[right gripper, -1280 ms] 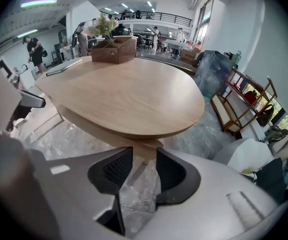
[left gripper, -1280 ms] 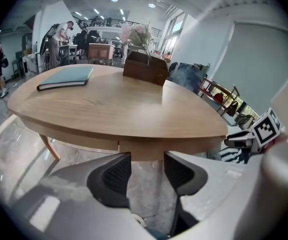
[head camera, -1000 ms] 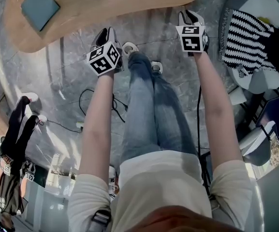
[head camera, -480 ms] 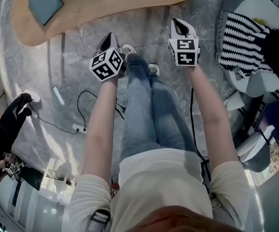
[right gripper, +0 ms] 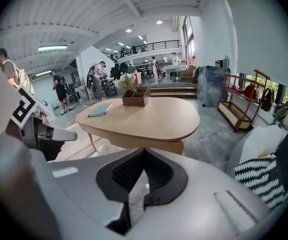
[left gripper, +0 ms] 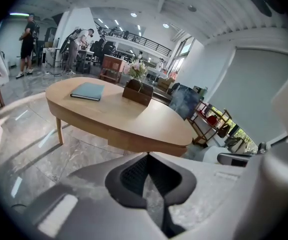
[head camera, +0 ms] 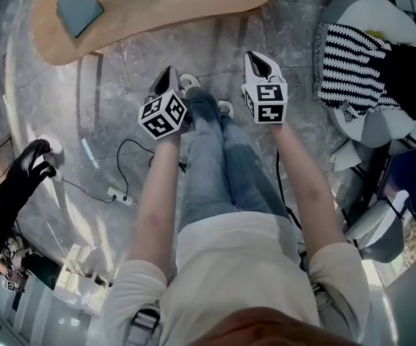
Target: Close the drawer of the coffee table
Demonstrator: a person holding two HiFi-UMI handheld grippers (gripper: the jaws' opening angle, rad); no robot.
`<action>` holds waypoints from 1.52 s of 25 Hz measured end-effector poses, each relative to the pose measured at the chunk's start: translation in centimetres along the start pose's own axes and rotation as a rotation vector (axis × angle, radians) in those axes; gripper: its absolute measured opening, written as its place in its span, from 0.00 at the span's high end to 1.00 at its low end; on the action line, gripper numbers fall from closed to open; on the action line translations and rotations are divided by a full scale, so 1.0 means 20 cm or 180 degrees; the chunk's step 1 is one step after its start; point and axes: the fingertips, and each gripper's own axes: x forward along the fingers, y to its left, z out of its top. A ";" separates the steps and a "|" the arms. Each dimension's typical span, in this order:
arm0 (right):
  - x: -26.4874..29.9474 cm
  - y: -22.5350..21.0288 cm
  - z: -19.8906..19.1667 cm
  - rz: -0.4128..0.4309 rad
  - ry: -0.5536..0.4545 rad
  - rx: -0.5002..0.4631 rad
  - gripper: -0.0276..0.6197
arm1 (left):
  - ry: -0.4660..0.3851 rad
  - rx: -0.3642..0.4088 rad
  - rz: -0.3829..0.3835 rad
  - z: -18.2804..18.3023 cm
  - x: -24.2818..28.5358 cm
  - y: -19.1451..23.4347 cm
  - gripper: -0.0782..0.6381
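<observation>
The wooden coffee table (head camera: 157,6) lies at the top of the head view, a teal book (head camera: 79,8) on it. In the left gripper view its drawer front (left gripper: 130,142) sits flush in the apron under the tabletop (left gripper: 134,119). My left gripper (head camera: 168,78) and right gripper (head camera: 255,60) hang in the air over the floor, short of the table's near edge and on either side of the person's legs. Both are shut with nothing between the pads, as the left gripper (left gripper: 147,155) and right gripper (right gripper: 144,150) show in their own views.
A wooden planter box (left gripper: 138,93) stands on the table beside the book (left gripper: 88,91). A striped cushion (head camera: 352,63) lies on a white chair at right. A cable (head camera: 132,150) and power strip (head camera: 117,193) lie on the marble floor. People stand far off (right gripper: 59,91).
Both grippers have drawn back from the table's edge and risen toward the camera. The table now sits farther up in the head view.
</observation>
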 end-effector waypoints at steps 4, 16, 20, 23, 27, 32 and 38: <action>-0.16 0.09 0.05 0.0104 -0.0081 0.0002 0.95 | -0.0064 -0.0046 -0.0017 0.02 -0.18 -0.08 0.89; -0.65 0.35 0.32 0.0487 -0.0248 -0.0002 0.95 | -0.0124 0.0039 -0.0253 0.15 -0.66 -0.40 0.89; -0.79 0.38 0.42 0.0531 -0.0343 0.0049 0.95 | -0.0262 0.0147 -0.0302 0.23 -0.80 -0.51 0.89; -0.90 0.39 0.49 0.0577 -0.0455 0.0082 0.95 | -0.0349 0.0138 -0.0358 0.28 -0.90 -0.60 0.89; -1.03 0.40 0.57 0.0610 -0.0550 0.0047 0.95 | -0.0362 0.0057 -0.0439 0.30 -1.00 -0.68 0.89; -1.16 0.44 0.66 0.0677 -0.0643 -0.0018 0.95 | -0.0402 0.0089 -0.0488 0.35 -1.10 -0.74 0.89; -1.27 0.49 0.76 0.0753 -0.0780 -0.0150 0.95 | -0.0482 0.0192 -0.0544 0.44 -1.21 -0.78 0.89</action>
